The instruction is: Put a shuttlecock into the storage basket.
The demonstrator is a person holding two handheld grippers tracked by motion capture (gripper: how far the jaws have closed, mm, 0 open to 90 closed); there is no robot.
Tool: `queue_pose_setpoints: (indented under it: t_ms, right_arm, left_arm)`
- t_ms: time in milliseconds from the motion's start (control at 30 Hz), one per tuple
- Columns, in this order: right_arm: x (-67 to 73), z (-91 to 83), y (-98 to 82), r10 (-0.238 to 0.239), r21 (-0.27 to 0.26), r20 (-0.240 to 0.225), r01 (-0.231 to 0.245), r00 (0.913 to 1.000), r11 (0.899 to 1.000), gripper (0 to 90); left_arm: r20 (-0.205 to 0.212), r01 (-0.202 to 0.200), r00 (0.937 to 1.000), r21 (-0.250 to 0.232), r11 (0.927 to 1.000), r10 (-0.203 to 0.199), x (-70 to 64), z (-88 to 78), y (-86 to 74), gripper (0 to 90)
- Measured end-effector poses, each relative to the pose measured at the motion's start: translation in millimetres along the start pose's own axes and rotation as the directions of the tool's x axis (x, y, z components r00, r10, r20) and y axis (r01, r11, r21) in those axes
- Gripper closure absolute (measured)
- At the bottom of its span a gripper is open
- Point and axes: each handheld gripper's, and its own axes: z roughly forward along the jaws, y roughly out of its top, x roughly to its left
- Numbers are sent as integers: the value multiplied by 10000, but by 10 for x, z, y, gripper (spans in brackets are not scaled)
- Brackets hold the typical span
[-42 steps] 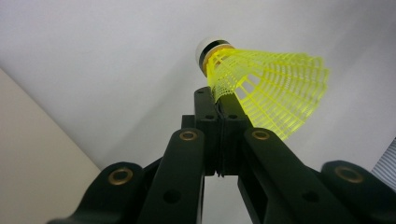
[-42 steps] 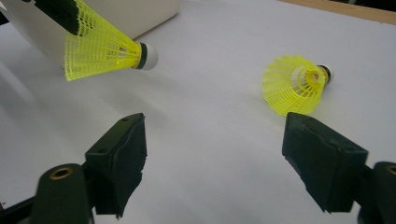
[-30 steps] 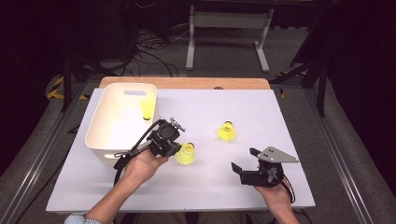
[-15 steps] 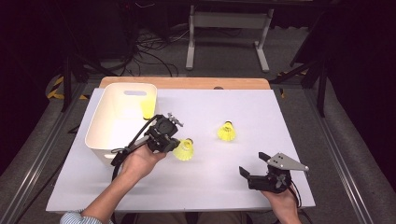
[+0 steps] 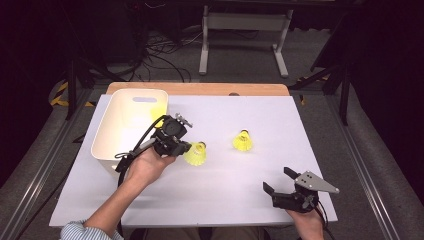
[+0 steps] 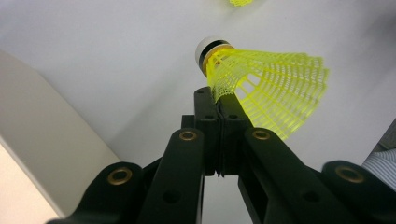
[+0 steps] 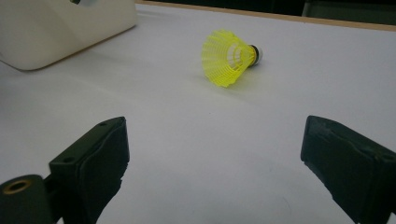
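Left gripper (image 5: 186,146), centre-left of the high view — jaws clamped on the skirt of a yellow shuttlecock (image 5: 196,153), now lifted slightly off the white table (image 5: 250,190) beside the white bin (image 5: 112,145); likely bound for the bin.

Right gripper (image 5: 281,184), lower right — jaws wide, empty, drawn back.

Second shuttlecock (image 5: 242,140) — lying mid-table, uncollected.

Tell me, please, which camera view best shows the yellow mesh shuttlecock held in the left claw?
The left gripper view: the yellow mesh shuttlecock is close up, its skirt edge pinched between the shut left claw. The high view shows it small, beside the white plastic bin. The right gripper view faces the other shuttlecock.
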Motion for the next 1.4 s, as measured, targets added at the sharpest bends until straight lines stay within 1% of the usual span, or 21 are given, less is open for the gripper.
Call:
queue_pose_setpoints:
  t_ms: [67,133,200,267,300,467,600,633,733,800,1100,1233,1400]
  right_arm:
    - [-8,-30,-12,35,-129,-11,-35,10000,9999,85]
    - [-24,-47,-33,32,-101,52,-31,10000,9999,87]
    - [-48,-55,-52,127,-42,109,-127,9999,9999,87]
    - [-76,-59,-63,260,-91,158,-259,9995,9996,87]
    - [-83,-58,-65,346,-102,165,-344,9993,9994,87]
    - [-89,-26,-69,235,52,252,-237,9994,9997,87]
    - [-97,-21,-71,245,93,270,-248,9993,9996,87]
    - [-98,-20,-72,276,99,259,-279,9993,9996,87]
    - [-105,-17,-71,305,118,226,-307,9993,9995,86]
    - [-105,-13,-71,295,177,178,-298,9994,9994,86]
    - [-95,12,-73,232,313,122,-236,9997,9992,85]
    - [-90,13,-73,214,326,125,-218,9997,9992,86]
    - [-89,18,-74,203,350,129,-207,9997,9992,86]
  left_arm:
    - [-25,40,10000,-88,10000,-40,23,-15,5,892]
    - [-15,142,9999,-189,9997,-142,48,-38,13,892]
    - [-17,188,9998,-262,9995,-188,71,-62,22,892]
    - [-41,203,9998,-315,9993,-204,88,-85,35,892]
    - [-109,187,9998,-310,9993,-191,94,-98,44,892]
    - [-223,254,9994,-295,9992,-261,142,-123,85,892]
    - [-275,335,9990,-291,9990,-343,185,-143,106,891]
    - [-237,391,9989,-315,9987,-399,192,-146,109,891]
    - [75,586,9983,-413,9974,-583,244,-168,127,891]
    - [-6,638,9980,-414,9971,-639,275,-179,142,891]
    - [-82,833,9965,-434,9956,-838,371,-216,192,891]
    - [-183,820,9964,-317,9961,-826,396,-225,218,891]
    - [-215,843,9962,-236,9962,-848,433,-254,249,891]
